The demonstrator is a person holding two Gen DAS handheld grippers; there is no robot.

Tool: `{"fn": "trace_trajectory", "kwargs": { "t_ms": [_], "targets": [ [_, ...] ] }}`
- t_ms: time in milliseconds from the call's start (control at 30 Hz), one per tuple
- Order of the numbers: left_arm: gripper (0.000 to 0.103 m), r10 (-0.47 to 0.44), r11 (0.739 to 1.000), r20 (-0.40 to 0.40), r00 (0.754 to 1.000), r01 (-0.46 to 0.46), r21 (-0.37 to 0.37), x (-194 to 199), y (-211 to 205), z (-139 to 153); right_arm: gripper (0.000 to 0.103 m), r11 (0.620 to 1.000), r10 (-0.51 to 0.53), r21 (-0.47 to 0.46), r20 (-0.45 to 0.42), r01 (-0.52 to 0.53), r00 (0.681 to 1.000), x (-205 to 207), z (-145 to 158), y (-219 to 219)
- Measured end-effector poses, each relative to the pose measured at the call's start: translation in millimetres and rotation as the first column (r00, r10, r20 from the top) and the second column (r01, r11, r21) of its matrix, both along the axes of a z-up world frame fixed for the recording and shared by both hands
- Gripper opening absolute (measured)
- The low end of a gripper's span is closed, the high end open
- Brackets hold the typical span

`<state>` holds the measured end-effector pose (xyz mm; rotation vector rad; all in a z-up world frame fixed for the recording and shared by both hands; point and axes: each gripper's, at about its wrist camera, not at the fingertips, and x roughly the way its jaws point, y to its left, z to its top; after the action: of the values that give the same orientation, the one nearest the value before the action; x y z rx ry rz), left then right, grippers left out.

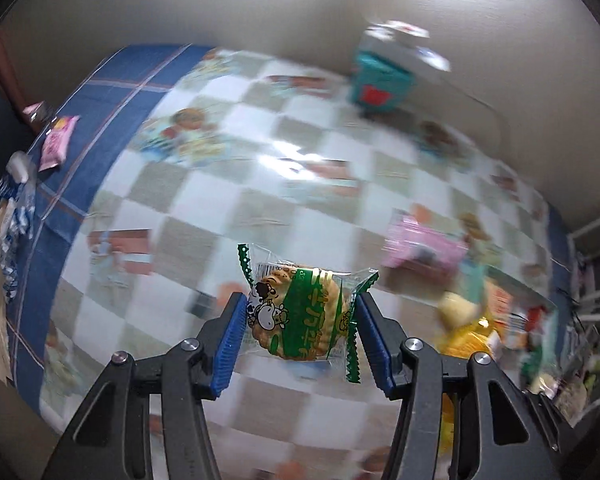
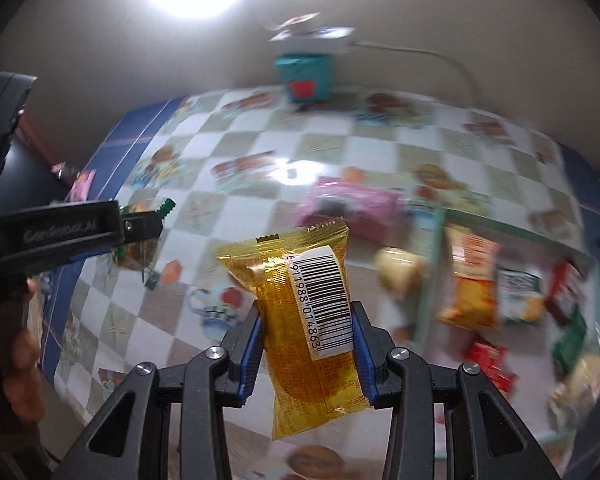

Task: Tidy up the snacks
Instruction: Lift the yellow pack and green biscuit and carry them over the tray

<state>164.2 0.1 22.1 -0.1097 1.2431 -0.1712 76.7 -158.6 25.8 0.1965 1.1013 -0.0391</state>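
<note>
Both grippers are up off the table, each carrying one snack. The left gripper point(image 1: 302, 330) has its blue pads pinched on the two sides of a clear-wrapped round cracker packet point(image 1: 300, 314) with green crimped ends and a cartoon cow; the packet sits crosswise between the jaws, gripped at its edges, which looks like a way to hold the wrapper without crushing the cracker inside. The right gripper point(image 2: 306, 354) is clenched on a yellow snack packet point(image 2: 306, 312) standing upright, barcode label facing the camera, the pads squeezing its lower half so the top sticks out free. Below them lies the checkered tablecloth point(image 1: 228, 184) with its blue border, blurred. To the right in the right wrist view sits a tray point(image 2: 430, 276) with a pale green rim, already holding several packets, orange, white and red ones side by side, so I take that as where sorted snacks are gathered. A pink packet point(image 2: 352, 204) lies on the cloth just left of the tray's far corner, and a teal box point(image 2: 306, 76) stands at the far edge by the wall. A few loose packets rest on the blue border at far left. My guess is both held snacks are bound for the tray.
</note>
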Motion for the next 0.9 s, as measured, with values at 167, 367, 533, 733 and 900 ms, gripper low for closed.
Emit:
{"fn": "trace_trajectory", "kwargs": {
  "t_ms": [167, 367, 533, 733, 900],
  "targets": [
    [0.057, -0.097, 0.995, 0.022, 0.995, 0.098, -0.035, -33, -69, 19, 0.043, 0.984, -0.179, 0.004, 0.004, 0.179, 0.984, -29, 8, -72],
    [0.057, -0.245, 0.968, 0.017, 0.969, 0.246, -0.045, -67, -154, 18, 0.043, 0.911, -0.411, -0.042, -0.020, 0.410, 0.912, -68, 0, -166],
    [0.057, -0.348, 0.937, 0.009, 0.938, 0.348, -0.036, -86, -208, 4, 0.043, 0.875, -0.483, -0.010, -0.032, 0.483, 0.875, -86, -8, -213],
    [0.057, -0.397, 0.917, -0.012, 0.918, 0.396, -0.045, -86, -241, -17, 0.043, 0.856, -0.516, 0.043, -0.009, 0.515, 0.857, -86, -13, -237],
    [0.058, -0.413, 0.909, 0.003, 0.911, 0.413, -0.065, -78, -255, -24, 0.043, 0.849, -0.527, 0.051, 0.017, 0.526, 0.849, -75, -15, -250]
  ]
}}
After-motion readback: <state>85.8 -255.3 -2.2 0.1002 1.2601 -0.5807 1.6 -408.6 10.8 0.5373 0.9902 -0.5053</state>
